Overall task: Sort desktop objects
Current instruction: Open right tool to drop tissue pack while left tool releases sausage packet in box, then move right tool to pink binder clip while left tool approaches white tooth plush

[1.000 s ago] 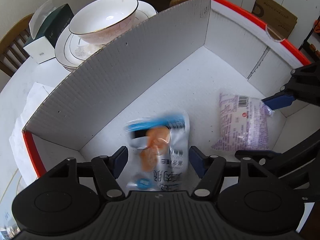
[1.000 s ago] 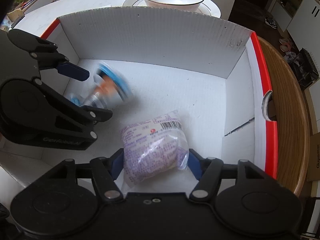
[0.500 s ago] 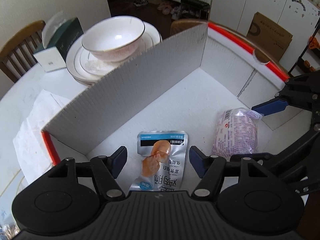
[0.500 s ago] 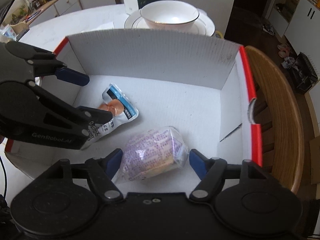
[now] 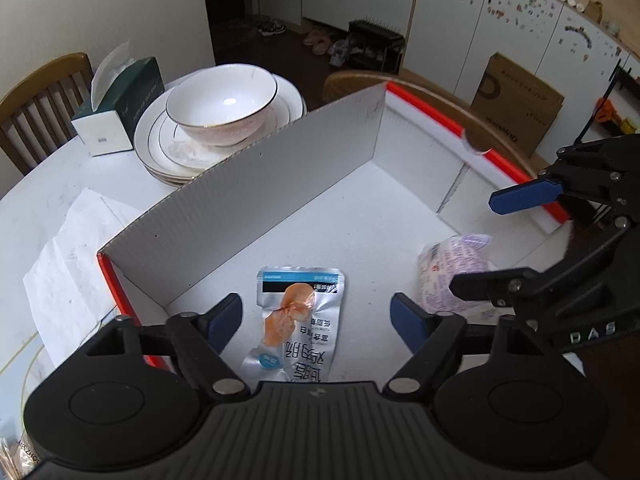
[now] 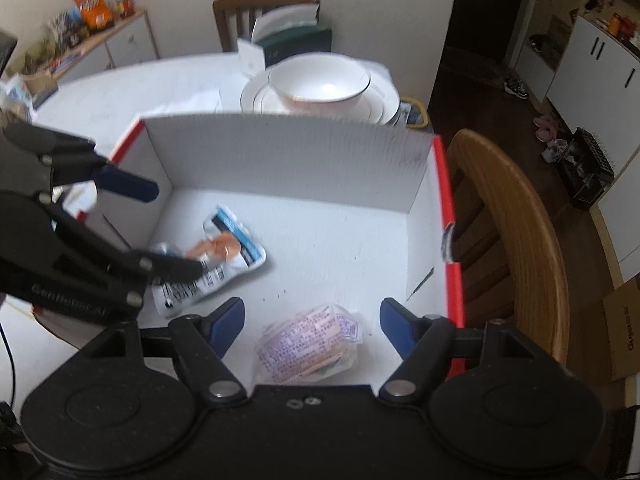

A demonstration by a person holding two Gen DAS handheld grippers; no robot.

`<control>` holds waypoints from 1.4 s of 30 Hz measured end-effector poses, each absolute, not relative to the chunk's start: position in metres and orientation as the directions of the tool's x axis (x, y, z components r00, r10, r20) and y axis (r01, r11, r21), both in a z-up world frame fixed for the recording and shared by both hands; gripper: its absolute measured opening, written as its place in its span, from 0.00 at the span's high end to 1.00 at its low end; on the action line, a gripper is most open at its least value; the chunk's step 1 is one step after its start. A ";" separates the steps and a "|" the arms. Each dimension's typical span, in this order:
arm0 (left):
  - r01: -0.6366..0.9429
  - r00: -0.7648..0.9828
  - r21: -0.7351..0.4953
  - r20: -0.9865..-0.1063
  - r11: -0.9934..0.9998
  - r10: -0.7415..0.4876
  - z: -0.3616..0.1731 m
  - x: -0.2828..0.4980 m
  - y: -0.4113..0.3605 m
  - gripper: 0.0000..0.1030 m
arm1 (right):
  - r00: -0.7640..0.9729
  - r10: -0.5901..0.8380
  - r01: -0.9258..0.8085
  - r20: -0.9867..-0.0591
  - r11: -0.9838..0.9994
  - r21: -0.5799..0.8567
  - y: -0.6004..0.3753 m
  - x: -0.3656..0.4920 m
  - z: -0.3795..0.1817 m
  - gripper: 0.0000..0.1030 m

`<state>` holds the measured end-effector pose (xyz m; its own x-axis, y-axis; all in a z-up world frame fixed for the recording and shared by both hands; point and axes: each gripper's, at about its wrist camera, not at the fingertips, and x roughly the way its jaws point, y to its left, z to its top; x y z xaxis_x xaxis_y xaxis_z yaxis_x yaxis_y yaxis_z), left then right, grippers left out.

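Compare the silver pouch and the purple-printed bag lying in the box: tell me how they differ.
The silver pouch is flat, opaque foil with a blue band and an orange food picture; the purple-printed bag is clear plastic, puffed up and rounded. The silver pouch lies nearer the box's left wall, below the left tool; the purple-printed bag lies toward the right, below the right tool. Both rest loose on the box floor, touched by neither tool.
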<state>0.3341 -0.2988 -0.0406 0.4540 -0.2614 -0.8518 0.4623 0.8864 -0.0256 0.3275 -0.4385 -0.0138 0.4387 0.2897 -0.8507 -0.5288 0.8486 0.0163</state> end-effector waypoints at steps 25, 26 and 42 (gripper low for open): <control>0.373 0.570 -0.056 -0.774 0.926 -0.276 0.000 0.261 -0.238 0.02 | 0.557 0.401 -0.534 -0.727 0.844 0.057 -0.425 0.270 0.017 0.19; 0.361 0.571 -0.065 -0.774 0.930 -0.275 0.000 0.258 -0.232 0.02 | 0.561 0.404 -0.536 -0.723 0.842 0.055 -0.421 0.266 0.017 0.19; 0.325 0.634 -0.034 -0.734 0.945 -0.245 -0.001 0.185 -0.139 0.01 | 0.599 0.423 -0.561 -0.680 0.828 0.021 -0.335 0.205 0.022 0.17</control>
